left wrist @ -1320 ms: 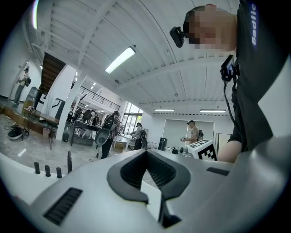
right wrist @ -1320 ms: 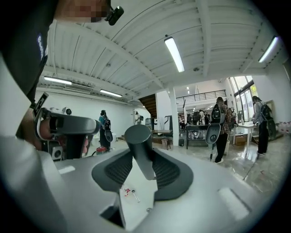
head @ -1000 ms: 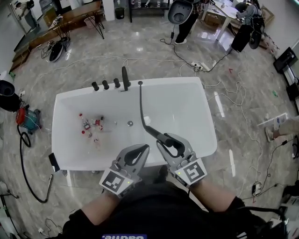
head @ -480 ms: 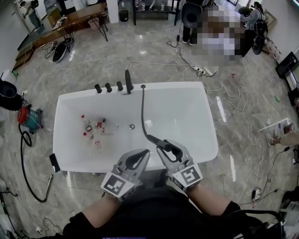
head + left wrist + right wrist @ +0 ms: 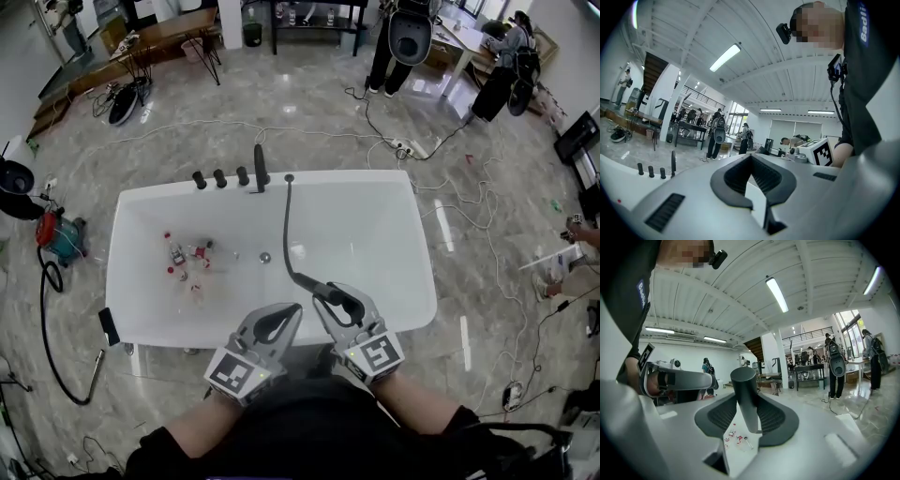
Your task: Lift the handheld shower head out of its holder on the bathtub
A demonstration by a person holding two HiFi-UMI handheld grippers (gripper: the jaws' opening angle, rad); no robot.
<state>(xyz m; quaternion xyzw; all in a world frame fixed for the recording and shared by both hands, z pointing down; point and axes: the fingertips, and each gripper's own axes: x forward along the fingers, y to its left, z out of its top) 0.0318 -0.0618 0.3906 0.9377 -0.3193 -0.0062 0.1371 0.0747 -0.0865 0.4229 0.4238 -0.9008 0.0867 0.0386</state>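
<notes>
right gripper point(image 5: 337, 292) clamps shower head point(image 5: 745, 399) upright, hose point(image 5: 287, 225) end down.

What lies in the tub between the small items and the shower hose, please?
The round drain lies between the small items and the shower hose; the head view shows it.

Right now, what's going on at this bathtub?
A person stands at the near side of a white bathtub with a gripper in each hand. The right gripper is shut on the handle of the dark handheld shower head, holding it above the tub's near rim. Its hose runs back to the far deck beside the faucet. The left gripper is shut and empty alongside.
</notes>
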